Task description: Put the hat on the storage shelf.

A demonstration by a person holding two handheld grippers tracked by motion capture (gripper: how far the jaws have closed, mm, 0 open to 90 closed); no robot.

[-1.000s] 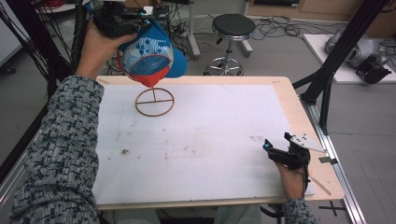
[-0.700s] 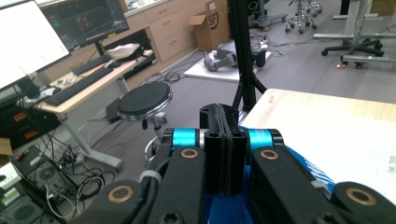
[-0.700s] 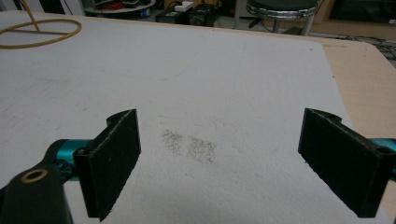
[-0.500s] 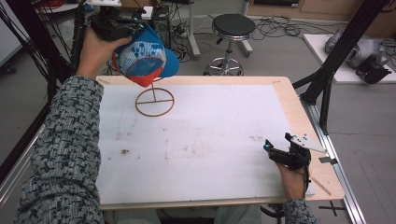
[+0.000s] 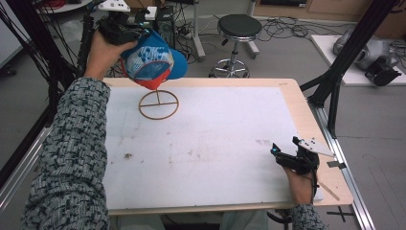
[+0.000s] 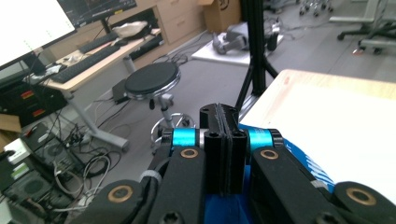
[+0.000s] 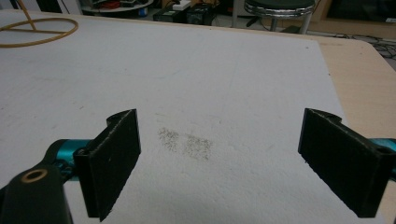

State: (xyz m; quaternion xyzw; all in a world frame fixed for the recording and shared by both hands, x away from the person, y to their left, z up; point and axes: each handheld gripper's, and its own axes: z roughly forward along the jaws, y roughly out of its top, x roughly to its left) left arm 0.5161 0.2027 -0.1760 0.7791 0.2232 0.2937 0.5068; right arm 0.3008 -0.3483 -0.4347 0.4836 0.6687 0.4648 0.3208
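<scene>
In the high view the left tool (image 5: 125, 29) is raised off the far left corner of the surface (image 5: 287, 103), at about 11 o'clock, and its jaw tips are hidden behind the blue, white and red fabric cap (image 5: 152, 63) that hangs from it. The left gripper view shows those jaws pressed flat together on a fold of blue cloth (image 6: 308, 170), so the left tool is clamped on the cap; most of the cap is cut off below that picture's edge. The cap's hollow inside faces away and nothing can be made out in it. Its red lower edge hangs just above the thin wooden ring stand (image 5: 158, 104), whose upright post top is covered by the cap; whether they touch is unclear. The stand sits on the white mat (image 5: 215, 143) near 11 o'clock. The right tool (image 5: 287, 158) rests low at about 4 o'clock by the surface's near right edge, its jaws spread wide over bare mat with a faint grey smudge (image 7: 187, 140) between them. A black round stool (image 5: 239, 28) stands on the floor beyond the surface at 12 o'clock.
</scene>
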